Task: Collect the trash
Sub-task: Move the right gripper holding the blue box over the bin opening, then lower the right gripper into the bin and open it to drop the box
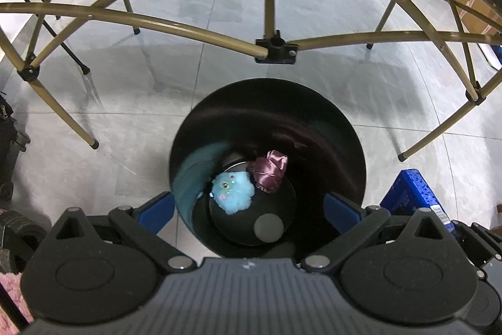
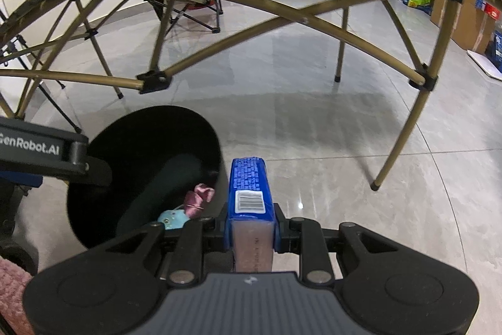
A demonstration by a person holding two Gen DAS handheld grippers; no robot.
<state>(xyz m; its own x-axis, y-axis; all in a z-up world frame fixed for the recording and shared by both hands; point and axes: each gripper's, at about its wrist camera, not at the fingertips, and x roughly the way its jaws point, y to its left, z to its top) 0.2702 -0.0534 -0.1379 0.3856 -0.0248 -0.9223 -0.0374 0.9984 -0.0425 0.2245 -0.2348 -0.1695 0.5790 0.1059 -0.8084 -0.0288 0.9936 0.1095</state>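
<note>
Jaws of left gripper spread wide over black bin, right gripper clamping seemingly a blue packet.

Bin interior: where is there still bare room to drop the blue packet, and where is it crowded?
Inside the black bin, the near floor in front of the blue fluffy toy is bare. The far side is crowded: the toy and the purple satin scrunchie lie there touching. The right gripper holds the blue packet just right of the rim, over bare floor tiles.

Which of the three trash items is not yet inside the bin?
The blue packet: the right gripper holds it beside the black bin. The blue fluffy toy and the purple cloth lie at the bin's bottom.
</note>
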